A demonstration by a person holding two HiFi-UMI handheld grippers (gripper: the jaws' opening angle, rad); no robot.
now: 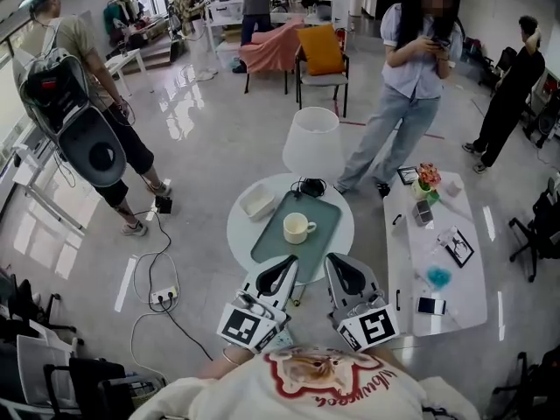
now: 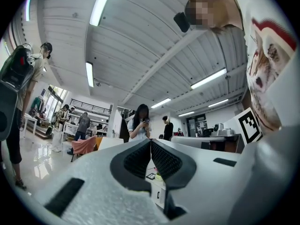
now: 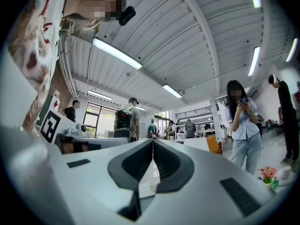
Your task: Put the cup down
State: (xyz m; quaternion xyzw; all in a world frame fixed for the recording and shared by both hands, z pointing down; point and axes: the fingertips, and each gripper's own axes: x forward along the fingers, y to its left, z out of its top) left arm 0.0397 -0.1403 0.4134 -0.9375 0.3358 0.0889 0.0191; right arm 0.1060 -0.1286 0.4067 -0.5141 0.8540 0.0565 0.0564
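Cup (image 1: 297, 227) stands upright on the tray (image 1: 325, 221), round bench (image 1: 238, 234), at 12 o'clock from both grippers. Left gripper (image 1: 289, 261) and right gripper (image 1: 335, 261): jaws pressed together, empty. Placement appears complete; only retreat remains.

Head view looks steeply down at the round surface (image 1: 238, 236); both gripper views tilt up, sharing the phone-holding person (image 2: 140, 122).

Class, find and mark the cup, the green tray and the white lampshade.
cup (image 1: 295, 234): head view, on its outer wall.
green tray (image 1: 326, 215): head view, bare surface right of the cup.
white lampshade (image 1: 312, 144): head view, middle of its side.
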